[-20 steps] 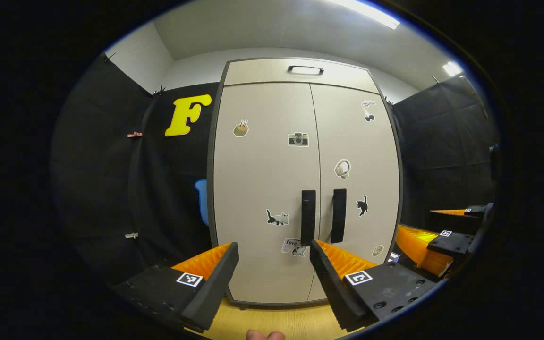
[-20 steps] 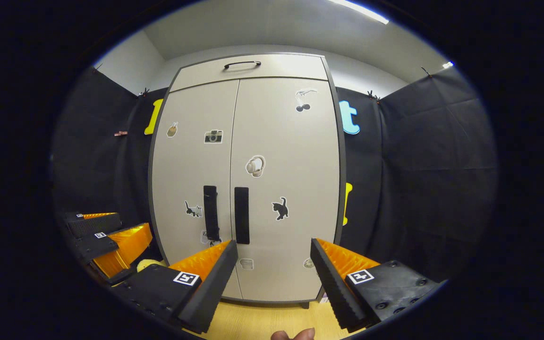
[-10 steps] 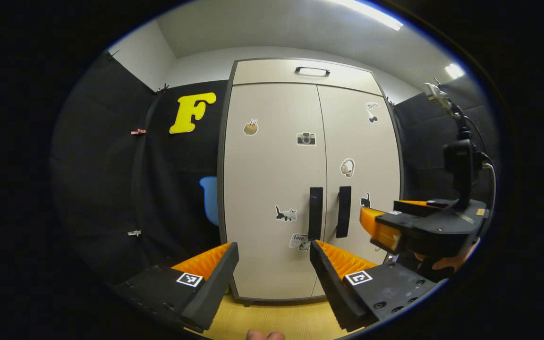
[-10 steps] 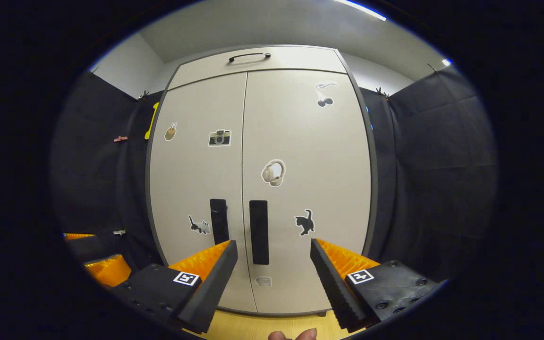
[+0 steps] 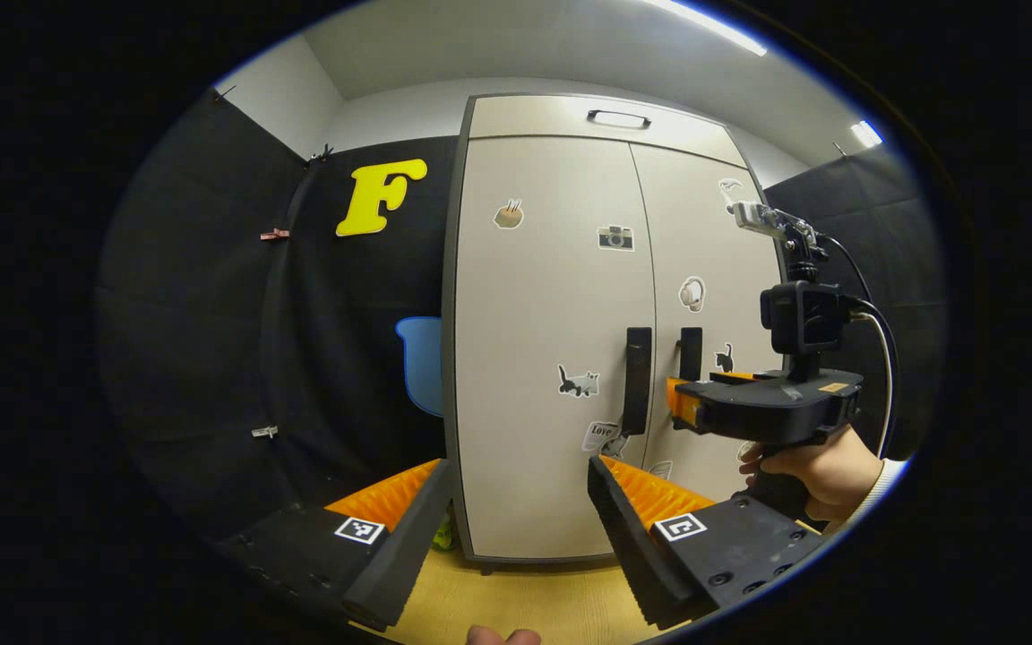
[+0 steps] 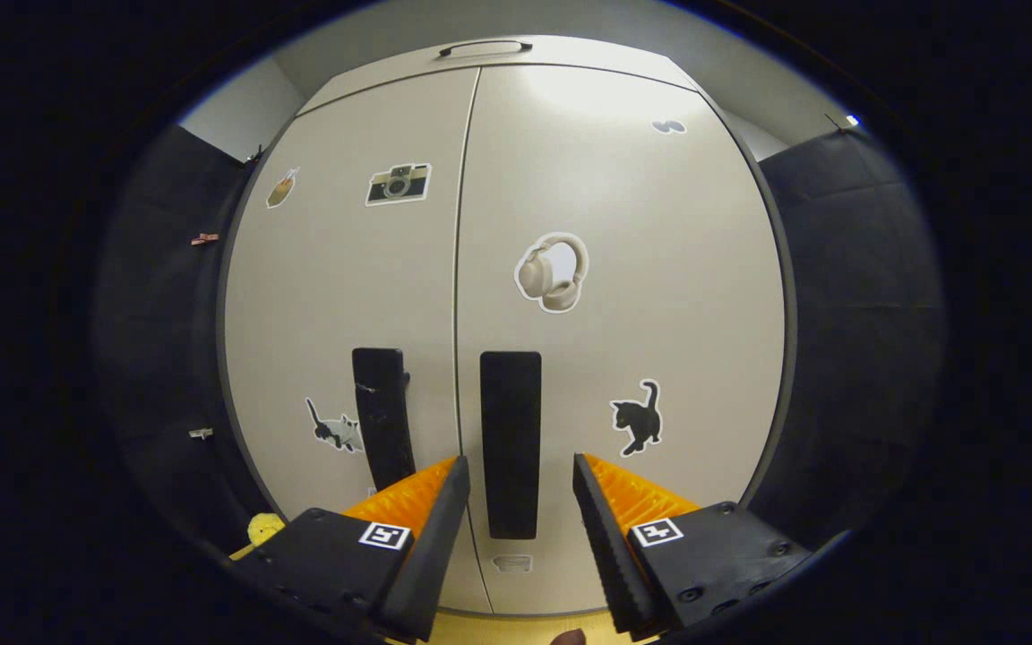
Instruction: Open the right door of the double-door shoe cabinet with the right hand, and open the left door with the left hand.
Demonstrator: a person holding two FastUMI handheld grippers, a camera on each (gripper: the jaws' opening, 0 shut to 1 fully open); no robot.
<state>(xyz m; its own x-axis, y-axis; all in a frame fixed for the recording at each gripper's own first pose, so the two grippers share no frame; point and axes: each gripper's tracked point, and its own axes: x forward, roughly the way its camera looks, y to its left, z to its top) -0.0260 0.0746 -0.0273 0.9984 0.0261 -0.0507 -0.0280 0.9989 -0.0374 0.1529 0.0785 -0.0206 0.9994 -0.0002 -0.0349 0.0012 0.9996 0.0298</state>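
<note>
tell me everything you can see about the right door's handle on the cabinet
The black vertical bar handle on the right door is a long, flat, matte rectangle, upright, mounted low beside the centre seam of the pale beige cabinet. The door looks shut. In the right gripper view the right tongs stand open with the handle's lower part between the fingers, not visibly touching it. In the left gripper view it shows just ahead of the right tongs' tips.

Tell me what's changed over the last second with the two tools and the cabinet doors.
The right tool moved in toward the right door's handle, now between its open fingers, not gripped. The left tool drifted left, open, well back from the left handle. Both doors stayed shut.
</note>
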